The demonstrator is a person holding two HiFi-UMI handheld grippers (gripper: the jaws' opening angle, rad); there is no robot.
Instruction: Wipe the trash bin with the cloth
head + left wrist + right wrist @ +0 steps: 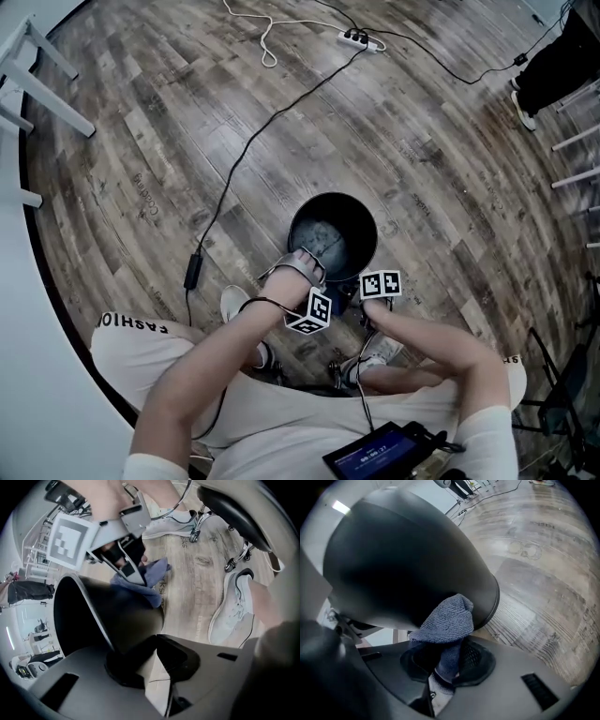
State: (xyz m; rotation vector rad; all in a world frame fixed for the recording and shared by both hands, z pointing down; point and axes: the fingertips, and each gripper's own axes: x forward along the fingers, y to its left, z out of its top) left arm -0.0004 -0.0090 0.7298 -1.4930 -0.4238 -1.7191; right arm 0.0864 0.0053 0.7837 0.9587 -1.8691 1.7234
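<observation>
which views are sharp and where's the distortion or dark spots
head view: sharp, floor planks bow like a fisheye; left gripper view: bin nearly black inside, frame corners dark; right gripper view: cloth weave crisp, bin wall dim

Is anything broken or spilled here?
Nothing looks broken or spilled. The only untidy thing is a black cable trailing loose across the floor beside the bin.

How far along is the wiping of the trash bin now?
Done: the left tool grips the bin by its rim, and the right tool holds the cloth. In hand: the cloth is against the bin's outer wall. Left: the wiping itself; no cleaned area shows.
</observation>
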